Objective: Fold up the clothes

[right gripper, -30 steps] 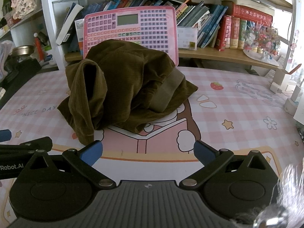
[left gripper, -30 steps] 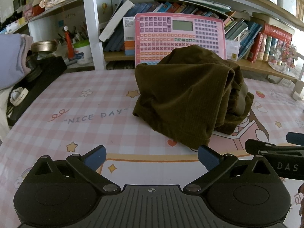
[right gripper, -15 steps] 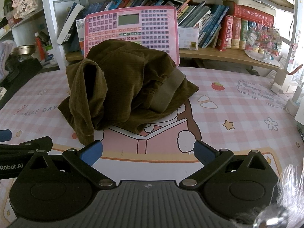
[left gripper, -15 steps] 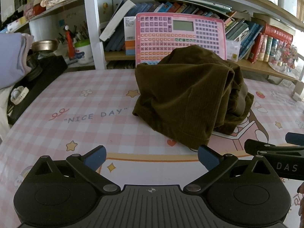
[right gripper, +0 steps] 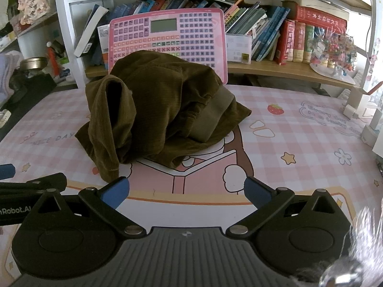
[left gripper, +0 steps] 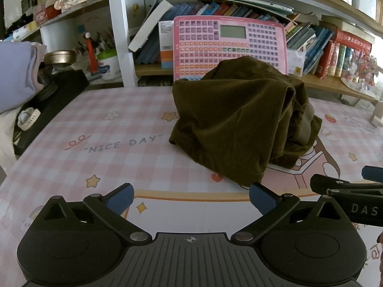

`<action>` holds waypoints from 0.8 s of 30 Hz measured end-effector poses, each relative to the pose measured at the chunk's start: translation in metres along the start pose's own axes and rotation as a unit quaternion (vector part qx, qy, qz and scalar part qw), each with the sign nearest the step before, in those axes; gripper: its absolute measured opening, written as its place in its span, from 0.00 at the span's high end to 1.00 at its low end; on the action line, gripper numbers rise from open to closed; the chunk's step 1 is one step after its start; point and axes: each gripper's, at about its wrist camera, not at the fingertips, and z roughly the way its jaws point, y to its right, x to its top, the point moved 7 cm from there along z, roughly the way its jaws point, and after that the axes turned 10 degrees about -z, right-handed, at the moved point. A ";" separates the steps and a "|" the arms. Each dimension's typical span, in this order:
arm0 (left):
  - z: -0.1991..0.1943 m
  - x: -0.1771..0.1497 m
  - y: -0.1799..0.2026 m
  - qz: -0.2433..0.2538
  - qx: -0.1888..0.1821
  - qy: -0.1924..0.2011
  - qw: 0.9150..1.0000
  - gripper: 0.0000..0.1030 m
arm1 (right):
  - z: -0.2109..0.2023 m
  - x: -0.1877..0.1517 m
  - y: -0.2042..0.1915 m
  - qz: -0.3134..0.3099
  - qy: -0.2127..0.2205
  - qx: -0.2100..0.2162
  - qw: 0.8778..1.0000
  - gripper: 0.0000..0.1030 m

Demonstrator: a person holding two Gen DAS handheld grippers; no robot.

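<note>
A crumpled olive-brown corduroy garment (left gripper: 239, 117) lies in a heap on the pink checked table mat (left gripper: 115, 143); in the right wrist view the garment (right gripper: 165, 110) shows a dangling leg or sleeve at its left and a paler waistband at its right. My left gripper (left gripper: 191, 198) is open and empty, hovering above the mat just in front of the garment's near hem. My right gripper (right gripper: 186, 191) is open and empty, a little nearer than the heap. Each gripper shows at the edge of the other's view.
A pink toy keyboard board (left gripper: 229, 45) leans upright behind the garment against a bookshelf (left gripper: 335, 47). A black case with a watch (left gripper: 26, 119) and a lilac cloth (left gripper: 14, 81) lie at the table's left. Small ornaments (right gripper: 335, 55) stand on the right shelf.
</note>
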 end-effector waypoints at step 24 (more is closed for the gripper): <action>-0.013 -0.012 0.028 -0.005 -0.009 0.002 1.000 0.00 | -0.012 -0.012 0.025 0.010 0.007 0.006 1.000 0.00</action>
